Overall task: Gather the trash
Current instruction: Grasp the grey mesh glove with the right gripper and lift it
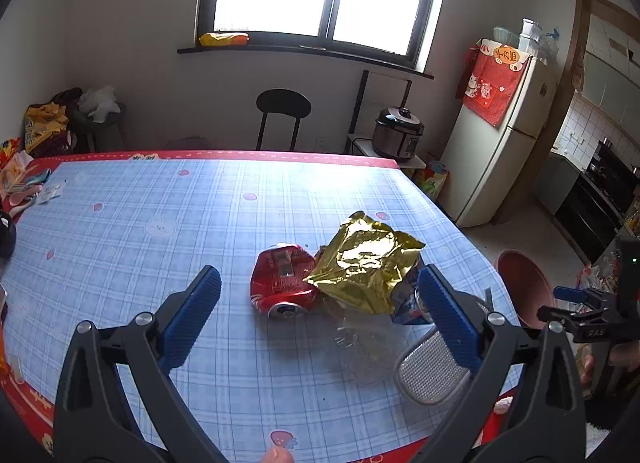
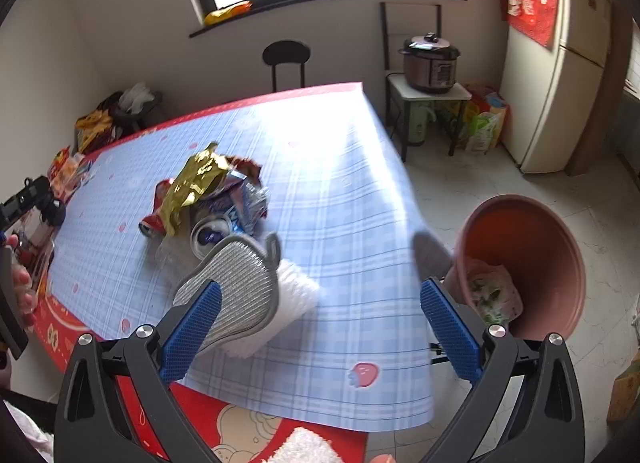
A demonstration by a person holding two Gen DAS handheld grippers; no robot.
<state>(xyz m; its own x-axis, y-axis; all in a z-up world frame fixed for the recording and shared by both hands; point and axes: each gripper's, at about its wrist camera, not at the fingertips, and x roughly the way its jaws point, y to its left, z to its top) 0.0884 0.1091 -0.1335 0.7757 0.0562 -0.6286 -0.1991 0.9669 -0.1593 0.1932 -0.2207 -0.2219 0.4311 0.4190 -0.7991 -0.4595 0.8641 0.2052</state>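
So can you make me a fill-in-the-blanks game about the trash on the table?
1. The crushed soda can beside the wrapper is ____ in colour.
2. The crinkled foil wrapper lying over the trash pile is ____ in colour.
3. The tablecloth has a blue checked middle and a ____ border.
4. The jaws of the left gripper are spread wide and hold ____.

Missing words: red; gold; red; nothing

No print on the cans or wrappers seems legible.
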